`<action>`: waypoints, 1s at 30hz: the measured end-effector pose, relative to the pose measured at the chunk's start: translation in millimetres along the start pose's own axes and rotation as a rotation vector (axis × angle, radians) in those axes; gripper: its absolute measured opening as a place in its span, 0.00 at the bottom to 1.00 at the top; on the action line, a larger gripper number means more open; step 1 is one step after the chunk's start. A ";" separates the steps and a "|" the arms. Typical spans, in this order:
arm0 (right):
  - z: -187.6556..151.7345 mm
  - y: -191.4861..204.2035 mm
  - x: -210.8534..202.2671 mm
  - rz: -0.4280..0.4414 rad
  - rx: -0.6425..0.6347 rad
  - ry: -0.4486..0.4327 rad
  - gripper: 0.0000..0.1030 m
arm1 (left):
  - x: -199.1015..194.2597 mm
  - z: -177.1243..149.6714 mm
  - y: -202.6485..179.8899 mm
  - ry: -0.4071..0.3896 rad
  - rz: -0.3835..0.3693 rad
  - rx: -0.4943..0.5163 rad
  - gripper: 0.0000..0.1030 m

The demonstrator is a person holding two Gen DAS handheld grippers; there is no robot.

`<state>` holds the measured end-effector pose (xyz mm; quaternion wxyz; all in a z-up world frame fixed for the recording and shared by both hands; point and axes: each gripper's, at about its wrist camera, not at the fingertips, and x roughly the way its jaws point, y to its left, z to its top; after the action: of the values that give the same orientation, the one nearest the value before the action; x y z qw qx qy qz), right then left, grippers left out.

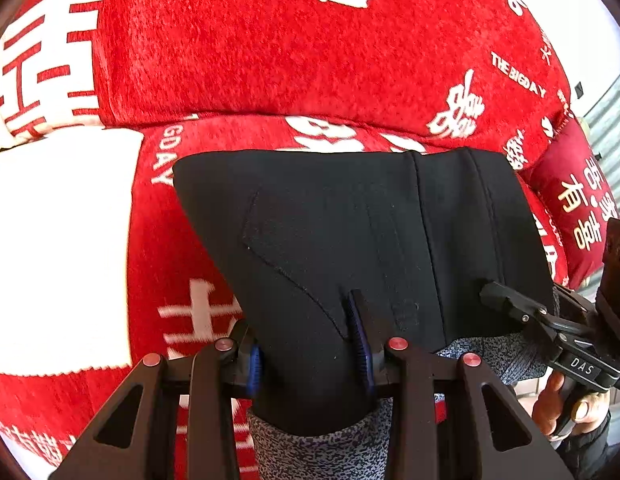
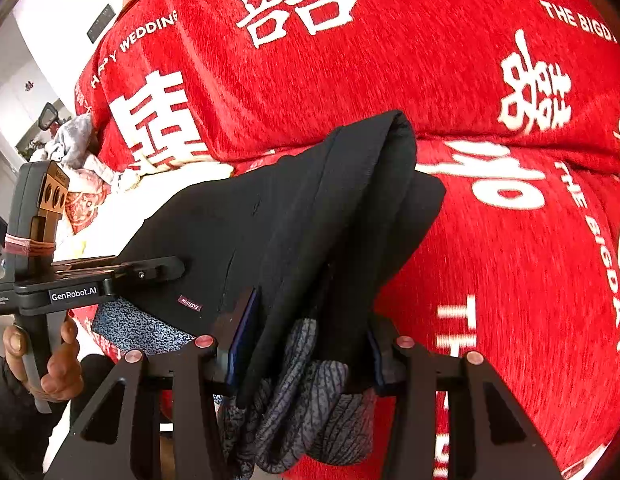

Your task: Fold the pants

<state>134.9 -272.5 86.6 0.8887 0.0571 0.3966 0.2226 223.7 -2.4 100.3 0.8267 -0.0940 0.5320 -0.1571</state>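
Note:
The black pants [image 1: 350, 232] with a grey speckled lining are folded and held up over a red sofa. My left gripper [image 1: 310, 356] is shut on their near edge, fabric pinched between its blue pads. My right gripper [image 2: 301, 344] is shut on a bunched edge of the same pants [image 2: 318, 216], grey lining hanging between its fingers. In the left wrist view the right gripper [image 1: 506, 300] shows at the right, clamped on the pants' side. In the right wrist view the left gripper [image 2: 165, 268] shows at the left, on the pants.
The red sofa cover [image 1: 269, 60] with white characters fills both views. A white cloth [image 1: 57, 248] lies on the seat at the left. A dark red cushion [image 1: 570, 196] sits at the right. A grey garment [image 2: 73, 140] lies at the sofa's far left end.

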 end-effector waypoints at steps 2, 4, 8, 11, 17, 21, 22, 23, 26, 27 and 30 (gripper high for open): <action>9.5 -1.7 7.8 0.004 0.006 0.004 0.49 | 6.3 11.5 6.0 0.003 0.005 -0.015 0.36; 20.8 -7.0 22.5 0.016 0.029 0.021 0.49 | 14.1 21.8 14.7 0.010 0.012 -0.033 0.36; 32.5 -13.6 51.3 0.019 0.053 0.067 0.49 | 35.9 33.5 29.1 0.044 0.030 -0.059 0.36; 34.6 -20.7 68.8 0.014 0.068 0.095 0.49 | 51.3 35.1 38.8 0.069 0.033 -0.069 0.36; 30.5 -44.0 82.4 0.020 0.117 0.121 0.50 | 66.4 27.6 49.2 0.087 0.004 -0.068 0.44; 22.4 -56.7 92.1 0.004 0.142 0.142 0.55 | 74.3 20.4 54.6 0.096 0.007 -0.074 0.59; 21.1 -59.0 93.7 0.003 0.150 0.145 0.58 | 74.7 19.9 57.1 0.093 0.005 -0.084 0.63; 20.0 -60.3 95.3 0.002 0.157 0.149 0.59 | 74.9 19.7 59.4 0.096 0.005 -0.095 0.70; 18.0 -66.8 98.9 0.003 0.182 0.167 0.69 | 72.7 19.2 64.1 0.115 0.008 -0.123 0.72; 18.2 -68.4 96.7 0.001 0.196 0.172 0.69 | 68.7 19.1 64.1 0.114 0.017 -0.128 0.72; 20.4 -63.1 73.0 -0.076 0.181 0.111 0.69 | 35.2 17.9 58.0 0.033 0.072 -0.106 0.72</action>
<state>214.6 -295.2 33.3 0.8643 0.1098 0.4659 0.1547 262.8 38.8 59.2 0.8167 -0.1159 0.5564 -0.1002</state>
